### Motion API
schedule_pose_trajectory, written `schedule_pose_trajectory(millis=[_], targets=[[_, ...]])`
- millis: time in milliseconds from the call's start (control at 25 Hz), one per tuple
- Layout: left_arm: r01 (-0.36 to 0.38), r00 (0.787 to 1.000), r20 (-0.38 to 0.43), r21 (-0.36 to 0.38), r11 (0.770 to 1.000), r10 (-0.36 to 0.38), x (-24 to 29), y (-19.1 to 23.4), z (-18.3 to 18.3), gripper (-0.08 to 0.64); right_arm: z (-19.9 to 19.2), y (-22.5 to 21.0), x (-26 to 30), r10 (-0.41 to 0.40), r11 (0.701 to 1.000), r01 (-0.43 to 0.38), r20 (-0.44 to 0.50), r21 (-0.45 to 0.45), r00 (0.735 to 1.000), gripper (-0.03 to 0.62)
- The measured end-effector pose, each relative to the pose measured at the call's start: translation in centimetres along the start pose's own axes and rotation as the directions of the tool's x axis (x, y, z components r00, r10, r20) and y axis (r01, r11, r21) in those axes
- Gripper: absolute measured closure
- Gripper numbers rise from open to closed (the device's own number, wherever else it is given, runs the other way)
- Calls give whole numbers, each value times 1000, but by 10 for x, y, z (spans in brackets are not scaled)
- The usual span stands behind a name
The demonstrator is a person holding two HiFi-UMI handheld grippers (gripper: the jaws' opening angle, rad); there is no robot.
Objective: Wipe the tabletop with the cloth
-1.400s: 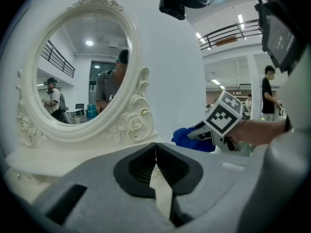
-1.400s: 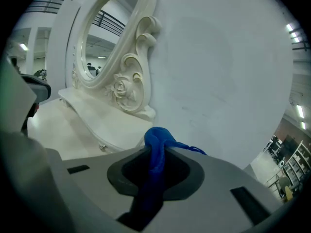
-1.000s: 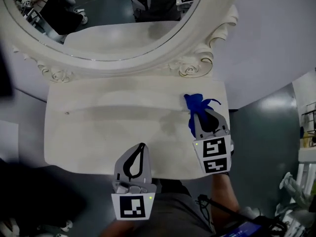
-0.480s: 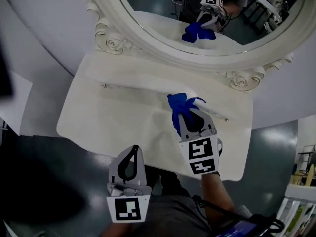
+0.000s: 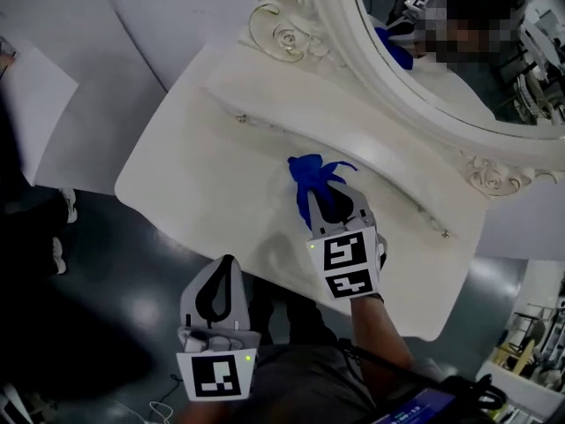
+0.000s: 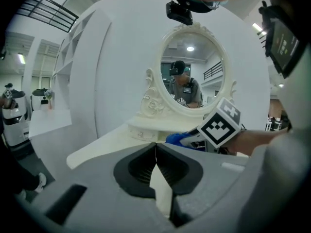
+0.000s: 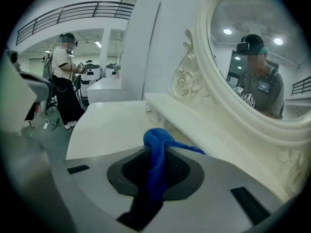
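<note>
Sliding in from the right end, the blue cloth [image 5: 311,173] now sits mid-tabletop [image 5: 203,175], pinched in the right gripper [image 5: 311,193], whose jaws are nearly closed so its bunch drags along the surface. The left gripper [image 5: 227,263], jaws together and empty, hangs off the front edge, clear of the wipe.

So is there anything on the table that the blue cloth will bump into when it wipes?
No, nothing visible is in the way. The right gripper is shut on the blue cloth over the white tabletop, and the top around it looks bare. The left gripper is shut and empty by the front edge, away from the cloth.
</note>
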State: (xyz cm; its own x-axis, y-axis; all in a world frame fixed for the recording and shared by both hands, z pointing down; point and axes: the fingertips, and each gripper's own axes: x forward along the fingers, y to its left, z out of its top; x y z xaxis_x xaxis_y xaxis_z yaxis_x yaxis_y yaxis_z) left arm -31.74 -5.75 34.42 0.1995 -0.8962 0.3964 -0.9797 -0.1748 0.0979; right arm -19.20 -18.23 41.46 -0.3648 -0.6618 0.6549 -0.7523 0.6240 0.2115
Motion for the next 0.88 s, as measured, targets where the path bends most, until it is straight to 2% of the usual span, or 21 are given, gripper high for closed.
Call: schedule_pose_trajectory(millis=[280, 400, 880], targets=[[-2, 997, -76, -47, 999, -2, 16, 12, -46, 543, -35, 11, 45, 1, 999, -3, -69, -36, 998, 532], [7, 995, -100, -68, 998, -14, 24, 11, -59, 545, -41, 8, 51, -5, 999, 3, -71, -35, 997, 532], [69, 994, -86, -73, 995, -75, 40, 4, -54, 545, -48, 9, 44, -18, 999, 21, -83, 30, 996, 532]])
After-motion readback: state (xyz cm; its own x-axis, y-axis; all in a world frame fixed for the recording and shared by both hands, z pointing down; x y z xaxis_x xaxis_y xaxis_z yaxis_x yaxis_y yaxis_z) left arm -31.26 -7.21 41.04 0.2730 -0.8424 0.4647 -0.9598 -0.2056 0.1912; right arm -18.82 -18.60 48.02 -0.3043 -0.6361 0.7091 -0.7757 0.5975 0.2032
